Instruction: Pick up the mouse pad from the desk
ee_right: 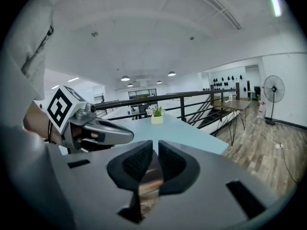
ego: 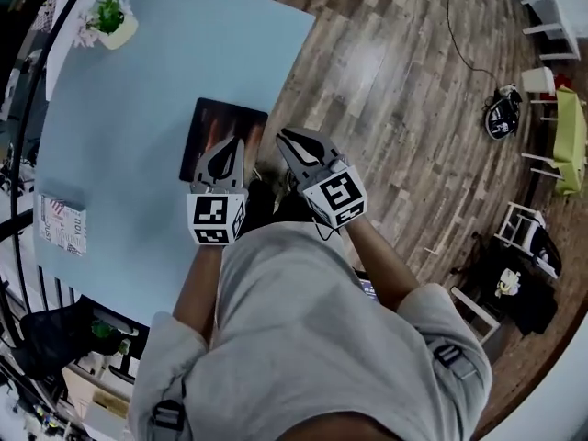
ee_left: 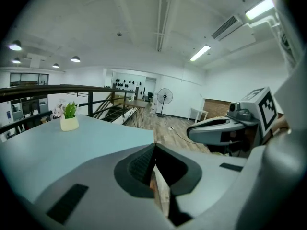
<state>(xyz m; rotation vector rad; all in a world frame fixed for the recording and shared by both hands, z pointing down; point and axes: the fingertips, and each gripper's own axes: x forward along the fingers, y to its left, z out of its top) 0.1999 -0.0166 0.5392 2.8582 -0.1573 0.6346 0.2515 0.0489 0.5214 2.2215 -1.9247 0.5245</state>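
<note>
A: Left gripper (ego: 235, 143) sat at the pad's (ego: 216, 118) near edge, fingers clenched, empty. Pad lay flat near the counter's (ego: 138, 108) right edge.

B: Right gripper (ego: 285, 138) beside it, fingers barely parted, empty. Pad looked thin, light, floppy; I'd pinch a near corner.
</note>
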